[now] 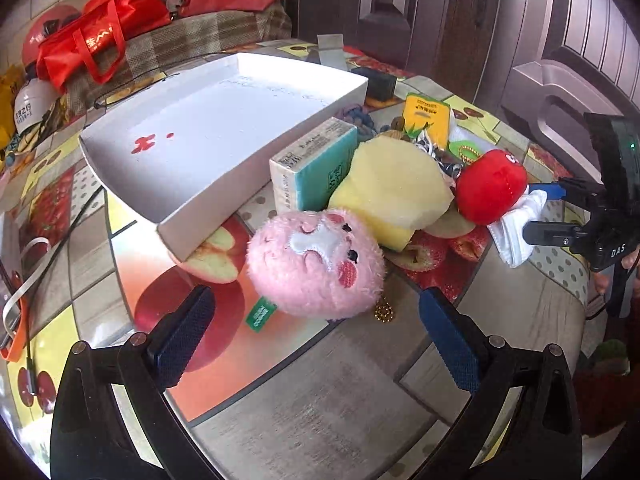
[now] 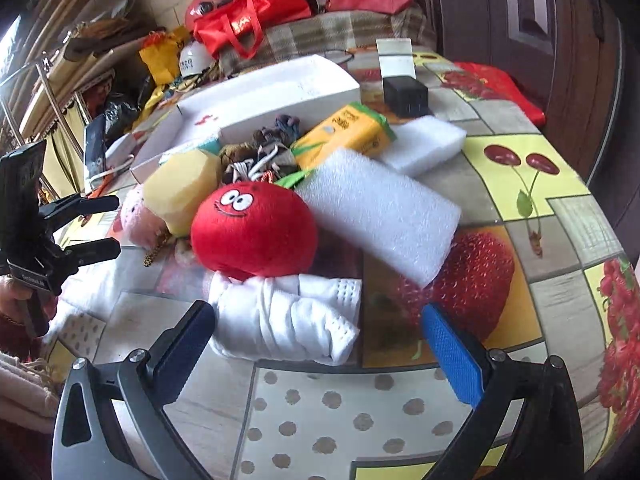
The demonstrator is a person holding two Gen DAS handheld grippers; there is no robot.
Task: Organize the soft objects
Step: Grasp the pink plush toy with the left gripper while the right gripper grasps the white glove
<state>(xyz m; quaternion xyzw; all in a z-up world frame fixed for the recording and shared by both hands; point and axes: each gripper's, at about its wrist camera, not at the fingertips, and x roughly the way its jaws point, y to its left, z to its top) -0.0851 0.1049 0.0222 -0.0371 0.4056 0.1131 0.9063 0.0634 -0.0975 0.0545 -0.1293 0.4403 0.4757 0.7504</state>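
Observation:
A pink plush ball (image 1: 316,264) lies on the table just ahead of my open left gripper (image 1: 316,320). Behind it are a yellow sponge (image 1: 392,188) and a red smiling plush (image 1: 492,186), which also shows in the right wrist view (image 2: 254,232). An empty white box lid (image 1: 224,128) sits at the left. My right gripper (image 2: 320,326) is open around a rolled white cloth (image 2: 288,320) lying in front of the red plush. A white foam block (image 2: 384,212) lies to the right of the plush. The right gripper also shows in the left wrist view (image 1: 576,190), the left one in the right wrist view (image 2: 116,222).
A tissue pack (image 1: 314,164) leans by the lid. A yellow pack (image 2: 352,128), a black cube (image 2: 406,94), a second foam piece (image 2: 428,140) and tangled fabric (image 2: 264,148) lie behind. Red bags (image 1: 100,36) sit on a bench past the table. The table edge runs near both grippers.

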